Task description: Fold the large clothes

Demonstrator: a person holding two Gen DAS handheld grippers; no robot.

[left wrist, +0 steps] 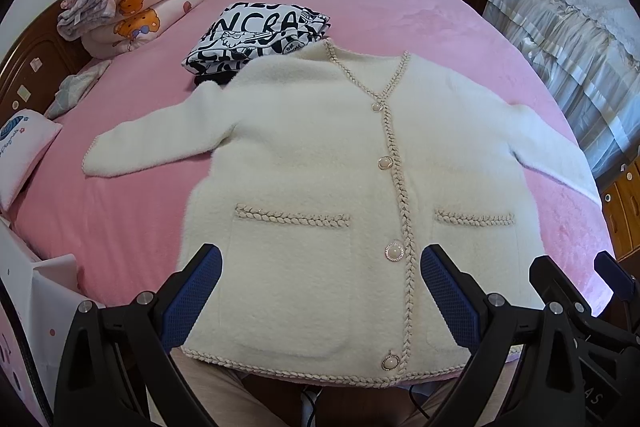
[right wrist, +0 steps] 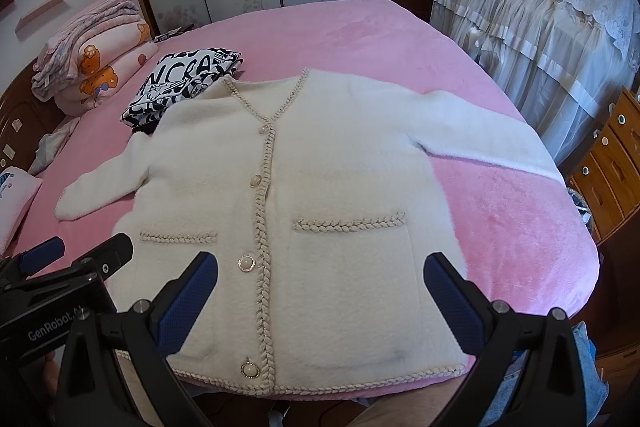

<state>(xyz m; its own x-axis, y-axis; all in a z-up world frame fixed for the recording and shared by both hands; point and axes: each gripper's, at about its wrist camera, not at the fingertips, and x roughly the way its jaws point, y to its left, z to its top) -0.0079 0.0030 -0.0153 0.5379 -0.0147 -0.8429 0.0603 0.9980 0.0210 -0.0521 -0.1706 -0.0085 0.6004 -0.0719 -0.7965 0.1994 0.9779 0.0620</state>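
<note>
A cream fluffy cardigan (left wrist: 320,155) (right wrist: 320,179) with braided trim, round buttons and two pockets lies flat, front up, on the pink bed. Both sleeves are spread outward and its hem is at the near edge. My left gripper (left wrist: 320,267) is open above the hem over the left pocket, holding nothing. My right gripper (right wrist: 320,267) is open above the right pocket, also empty. The right gripper (left wrist: 576,279) shows at the lower right of the left wrist view, and the left gripper (right wrist: 76,251) at the lower left of the right wrist view.
A folded black-and-white printed garment (left wrist: 256,39) (right wrist: 188,83) lies by the cardigan's left shoulder. Folded quilts (left wrist: 128,3) are stacked at the headboard, with a pillow (left wrist: 24,151) on the left. A lace-covered piece of furniture (right wrist: 540,27) and a wooden drawer chest (right wrist: 612,155) stand on the right.
</note>
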